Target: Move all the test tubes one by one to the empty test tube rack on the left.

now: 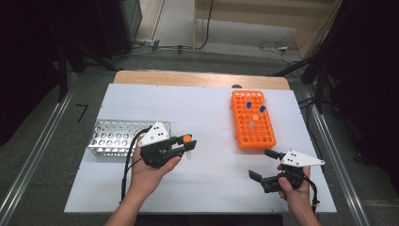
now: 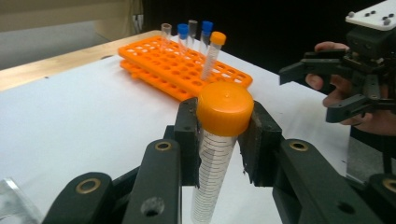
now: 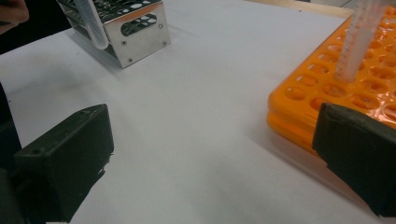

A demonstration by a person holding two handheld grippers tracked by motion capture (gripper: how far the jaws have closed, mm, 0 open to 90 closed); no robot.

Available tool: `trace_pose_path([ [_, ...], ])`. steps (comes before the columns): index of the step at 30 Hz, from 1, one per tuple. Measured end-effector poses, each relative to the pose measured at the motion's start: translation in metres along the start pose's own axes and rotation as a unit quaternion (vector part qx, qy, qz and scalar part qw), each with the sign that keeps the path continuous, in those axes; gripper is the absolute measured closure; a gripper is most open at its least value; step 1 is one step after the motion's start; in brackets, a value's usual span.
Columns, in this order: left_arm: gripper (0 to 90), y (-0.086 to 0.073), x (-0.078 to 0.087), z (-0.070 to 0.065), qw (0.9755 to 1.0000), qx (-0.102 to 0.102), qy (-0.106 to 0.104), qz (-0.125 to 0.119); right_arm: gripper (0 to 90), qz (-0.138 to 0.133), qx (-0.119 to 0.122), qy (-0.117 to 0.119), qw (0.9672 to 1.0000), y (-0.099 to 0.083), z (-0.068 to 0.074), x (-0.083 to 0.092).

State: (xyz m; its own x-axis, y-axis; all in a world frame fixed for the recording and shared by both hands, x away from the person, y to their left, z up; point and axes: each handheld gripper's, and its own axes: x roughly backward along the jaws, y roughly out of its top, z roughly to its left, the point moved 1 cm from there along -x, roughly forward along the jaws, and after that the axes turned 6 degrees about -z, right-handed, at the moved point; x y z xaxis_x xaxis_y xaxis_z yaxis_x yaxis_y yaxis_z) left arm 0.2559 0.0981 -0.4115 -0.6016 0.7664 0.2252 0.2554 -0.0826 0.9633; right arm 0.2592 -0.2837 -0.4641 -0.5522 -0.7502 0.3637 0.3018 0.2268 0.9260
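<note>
Orange-capped tube (image 2: 219,140) clamped in left hand-held gripper (image 2: 223,135); right hand-held gripper (image 1: 267,165) released; perhaps five tubes racked.

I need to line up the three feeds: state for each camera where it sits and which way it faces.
High view: above the person's side, looking forward and down on the table; forearms, both hands show.
Left gripper view: on the left gripper, facing the orange rack; jaws clamp the orange-capped tube.
Right gripper view: on the right gripper, facing the metal rack; jaws open.
Shared: orange rack in all three.
</note>
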Motion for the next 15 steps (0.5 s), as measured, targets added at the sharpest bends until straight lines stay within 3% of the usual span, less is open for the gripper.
trace_pose_path([
  [15,70.7,0.012,0.016,0.027,0.9993,0.002,0.035,-0.014,0.0,-0.004,-0.015,-0.033,0.9993,-0.012,-0.023,0.03],
])
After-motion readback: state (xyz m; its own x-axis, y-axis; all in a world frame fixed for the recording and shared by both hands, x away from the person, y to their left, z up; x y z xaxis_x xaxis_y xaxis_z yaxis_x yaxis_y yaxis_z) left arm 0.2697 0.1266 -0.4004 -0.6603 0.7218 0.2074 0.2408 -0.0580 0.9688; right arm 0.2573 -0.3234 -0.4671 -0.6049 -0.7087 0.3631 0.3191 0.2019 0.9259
